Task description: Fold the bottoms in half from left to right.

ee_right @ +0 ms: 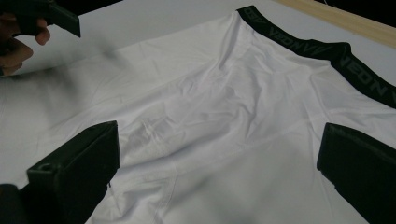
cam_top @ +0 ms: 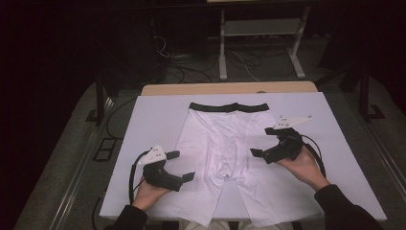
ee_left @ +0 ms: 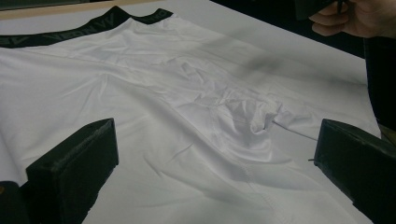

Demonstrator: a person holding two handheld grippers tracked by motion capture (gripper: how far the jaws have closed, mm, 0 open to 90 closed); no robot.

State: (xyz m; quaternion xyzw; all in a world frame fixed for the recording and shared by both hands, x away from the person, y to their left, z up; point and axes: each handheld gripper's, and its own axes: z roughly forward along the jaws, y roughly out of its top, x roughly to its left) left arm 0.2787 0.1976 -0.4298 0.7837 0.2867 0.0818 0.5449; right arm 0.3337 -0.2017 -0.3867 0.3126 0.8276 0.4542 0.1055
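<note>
Left gripper (cam_top: 183, 165): jaws apart, nothing between them, poised at the left leg of the white boxer briefs (cam_top: 220, 143). Right gripper (cam_top: 261, 142): jaws apart, at the right leg. Briefs lie flat on the white board (cam_top: 153, 115), black waistband (cam_top: 229, 107) farthest from the person.

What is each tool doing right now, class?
Left tool: open, holding nothing, poised over the white boxer briefs.
Right tool: open, holding nothing, over the same briefs.

Dark room, grey floor (cam_top: 72, 158), tangled cables (cam_top: 191, 67), pale metal stand legs (cam_top: 222, 57), wooden table edge (cam_top: 230, 88), white tabletop (cam_top: 153, 120)
</note>
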